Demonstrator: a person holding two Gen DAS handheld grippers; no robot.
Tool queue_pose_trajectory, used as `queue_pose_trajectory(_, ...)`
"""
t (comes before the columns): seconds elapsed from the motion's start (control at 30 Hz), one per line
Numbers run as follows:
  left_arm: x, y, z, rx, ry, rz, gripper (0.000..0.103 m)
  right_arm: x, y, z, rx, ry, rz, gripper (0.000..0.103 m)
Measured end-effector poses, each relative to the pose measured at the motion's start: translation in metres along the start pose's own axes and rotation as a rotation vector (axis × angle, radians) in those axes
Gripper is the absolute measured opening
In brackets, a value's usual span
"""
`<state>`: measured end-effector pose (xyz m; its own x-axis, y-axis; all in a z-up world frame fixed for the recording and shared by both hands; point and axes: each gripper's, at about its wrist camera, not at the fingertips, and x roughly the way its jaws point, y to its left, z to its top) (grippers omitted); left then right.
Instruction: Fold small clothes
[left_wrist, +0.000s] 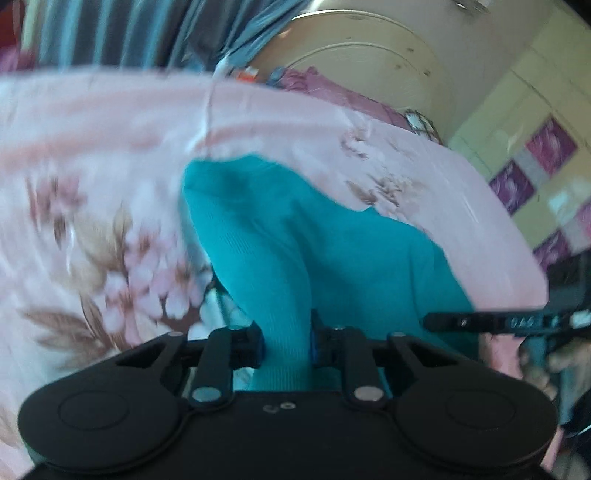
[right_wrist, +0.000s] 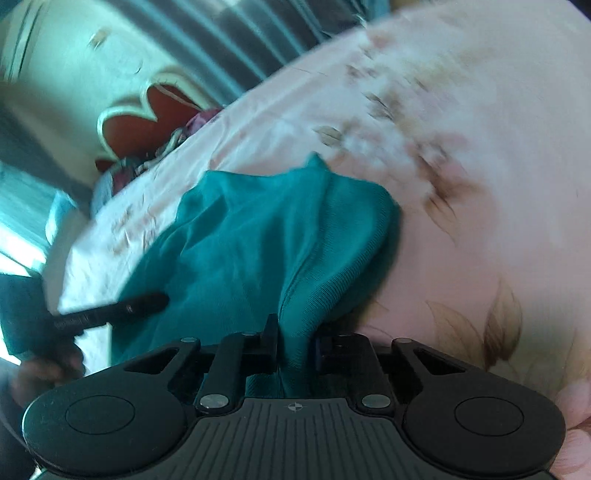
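A teal knit garment (left_wrist: 295, 243) lies partly lifted over a pink floral bedsheet (left_wrist: 92, 166). My left gripper (left_wrist: 286, 343) is shut on a bunched edge of the garment, which runs up between its blue pads. My right gripper (right_wrist: 295, 347) is shut on another bunched edge of the same teal garment (right_wrist: 266, 236). The cloth hangs between the two grippers and drapes down onto the sheet (right_wrist: 461, 221). The right gripper's finger shows at the right edge of the left wrist view (left_wrist: 480, 322). The left gripper's finger shows at the left of the right wrist view (right_wrist: 122, 308). Both views are motion-blurred.
A cream headboard (left_wrist: 369, 55) stands at the bed's far end with crumpled purple bedding (left_wrist: 321, 86) below it. Striped curtains (left_wrist: 110, 33) hang behind. A tiled wall (left_wrist: 535, 166) is at the right. A red heart-shaped headboard panel (right_wrist: 144, 118) shows in the right wrist view.
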<state>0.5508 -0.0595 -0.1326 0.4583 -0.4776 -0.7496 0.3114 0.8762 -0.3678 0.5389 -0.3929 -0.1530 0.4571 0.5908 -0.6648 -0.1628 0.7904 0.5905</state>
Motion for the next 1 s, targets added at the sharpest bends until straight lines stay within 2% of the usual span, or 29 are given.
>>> queue_pose_trajectory(0.07,-0.012,-0.01,0.003,0.071,-0.022,0.01,0.019,-0.009,0.022,-0.003,-0.059,-0.028,-0.023,0.016)
queue_pose_trajectory(0.17,-0.036,-0.01,0.005,0.124,-0.063,0.017,0.019,-0.015,0.055,-0.004,-0.122,-0.049,-0.035,0.016)
queue_pose_trajectory(0.33,-0.091,0.033,0.004,0.111,-0.109,0.007,0.019,-0.008,0.125,-0.015,-0.178,-0.089,-0.029,0.016)
queue_pose_trajectory(0.5,-0.147,0.098,-0.008,0.085,-0.122,0.042,0.019,0.041,0.207,-0.03,-0.22,-0.085,0.022,0.016)
queue_pose_trajectory(0.67,-0.193,0.169,-0.028,0.023,-0.108,0.077,0.019,0.105,0.266,-0.05,-0.215,-0.044,0.096,0.016)
queue_pose_trajectory(0.77,-0.211,0.201,-0.043,0.02,-0.095,0.069,0.019,0.134,0.288,-0.065,-0.212,-0.014,0.111,0.016)
queue_pose_trajectory(0.9,-0.201,0.234,-0.059,0.006,-0.048,0.024,0.022,0.162,0.28,-0.076,-0.165,0.035,0.075,0.016)
queue_pose_trajectory(0.93,-0.197,0.241,-0.065,0.007,-0.03,0.015,0.028,0.166,0.274,-0.079,-0.147,0.048,0.06,0.016)
queue_pose_trajectory(0.97,-0.19,0.244,-0.07,0.015,-0.019,0.036,0.036,0.172,0.263,-0.083,-0.113,0.066,0.042,0.016)
queue_pose_trajectory(1.0,-0.184,0.245,-0.075,0.035,-0.016,0.063,0.04,0.173,0.251,-0.082,-0.08,0.076,0.043,0.016)
